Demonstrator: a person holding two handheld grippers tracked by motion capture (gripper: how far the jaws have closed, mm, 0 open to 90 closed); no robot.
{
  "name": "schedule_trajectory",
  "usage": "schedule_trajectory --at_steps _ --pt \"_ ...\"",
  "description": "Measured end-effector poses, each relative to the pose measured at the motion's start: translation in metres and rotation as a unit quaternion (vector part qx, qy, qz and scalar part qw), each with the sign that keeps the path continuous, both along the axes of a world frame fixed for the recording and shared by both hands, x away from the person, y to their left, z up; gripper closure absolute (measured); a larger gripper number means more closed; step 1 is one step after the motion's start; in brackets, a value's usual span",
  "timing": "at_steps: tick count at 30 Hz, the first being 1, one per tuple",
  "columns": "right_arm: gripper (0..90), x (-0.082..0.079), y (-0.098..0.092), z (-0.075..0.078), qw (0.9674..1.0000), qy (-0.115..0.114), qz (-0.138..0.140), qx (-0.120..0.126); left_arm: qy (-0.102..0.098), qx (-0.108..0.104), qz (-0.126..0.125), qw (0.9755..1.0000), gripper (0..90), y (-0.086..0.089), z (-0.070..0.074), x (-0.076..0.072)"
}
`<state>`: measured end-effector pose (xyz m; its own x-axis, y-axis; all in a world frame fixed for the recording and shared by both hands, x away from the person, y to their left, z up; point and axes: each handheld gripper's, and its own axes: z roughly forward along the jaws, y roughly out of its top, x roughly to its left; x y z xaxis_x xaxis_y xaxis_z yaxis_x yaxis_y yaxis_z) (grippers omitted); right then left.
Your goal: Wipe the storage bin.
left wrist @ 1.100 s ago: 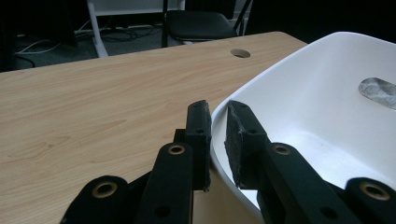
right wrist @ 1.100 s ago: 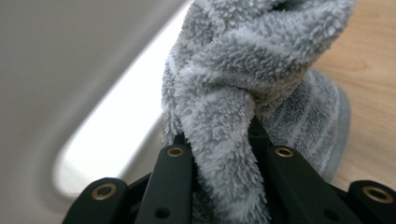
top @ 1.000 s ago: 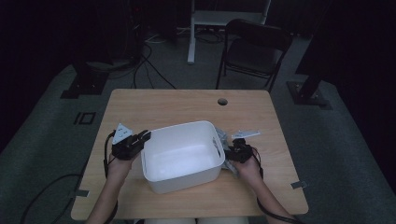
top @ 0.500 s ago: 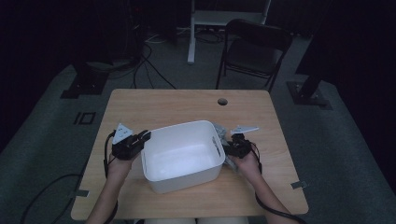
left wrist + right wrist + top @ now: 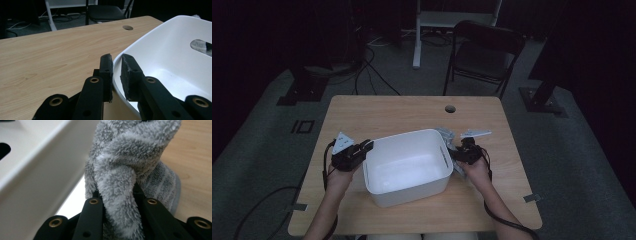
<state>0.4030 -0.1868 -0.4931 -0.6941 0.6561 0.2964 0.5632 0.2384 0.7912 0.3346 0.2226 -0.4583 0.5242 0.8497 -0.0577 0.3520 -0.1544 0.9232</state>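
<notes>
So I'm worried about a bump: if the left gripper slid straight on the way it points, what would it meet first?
Probably nothing new: the left gripper already straddles the rim of the white plastic tub, so it would likely slide along that rim; depth is unclear.

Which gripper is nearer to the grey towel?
Right. The right gripper has its jaws shut on the grey towel; the left gripper grips the white tub's opposite rim.

The high view looks down and forward over the whole bench [image 5: 412, 112], while both gripper views sit close along their tongs, all sharing the white tub [image 5: 407, 167].
</notes>
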Motion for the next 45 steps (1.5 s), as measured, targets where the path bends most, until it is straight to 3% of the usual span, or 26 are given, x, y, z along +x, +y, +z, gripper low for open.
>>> schedule_trajectory --at_steps 6,9,12,15,19,26,30,34,38,45 --pt "78.6 0.005 0.004 -0.006 0.9999 0.008 0.001 -0.008 0.000 -0.001 0.003 1.0000 79.4 0.000 0.000 0.000" --pt "78.7 0.007 0.009 -0.020 0.9992 0.019 -0.002 -0.034 0.000 -0.002 0.003 1.0000 79.4 0.000 0.000 0.001" --pt "78.6 0.010 0.006 -0.026 0.9993 0.032 0.001 -0.020 -0.001 -0.001 0.002 1.0000 79.4 0.000 0.000 0.001" --pt "78.5 0.012 0.007 -0.023 0.9992 0.029 0.004 -0.026 -0.001 0.000 0.001 1.0000 79.4 0.000 0.000 0.001" --pt "78.4 0.013 0.005 -0.011 0.9998 0.016 0.003 -0.013 -0.002 0.003 -0.001 1.0000 79.4 0.000 0.000 0.001" --pt "78.2 0.012 -0.002 0.015 0.9991 -0.018 -0.001 0.039 -0.002 0.004 -0.002 1.0000 79.4 0.000 0.000 0.001" --pt "78.4 0.011 0.003 0.023 0.9992 -0.037 0.004 0.014 -0.002 0.003 0.001 1.0000 79.4 0.000 0.000 0.001" --pt "78.5 0.012 0.005 0.022 0.9993 -0.037 0.006 0.006 -0.002 0.003 0.002 1.0000 79.4 0.000 0.000 0.001" --pt "78.7 0.016 0.009 0.011 0.9996 -0.021 0.006 -0.019 -0.002 0.002 0.006 1.0000 79.4 -0.001 0.000 0.000" --pt "78.7 0.023 0.013 -0.015 0.9992 0.012 0.005 -0.037 -0.003 -0.002 0.008 1.0000 79.4 -0.001 -0.001 0.000"
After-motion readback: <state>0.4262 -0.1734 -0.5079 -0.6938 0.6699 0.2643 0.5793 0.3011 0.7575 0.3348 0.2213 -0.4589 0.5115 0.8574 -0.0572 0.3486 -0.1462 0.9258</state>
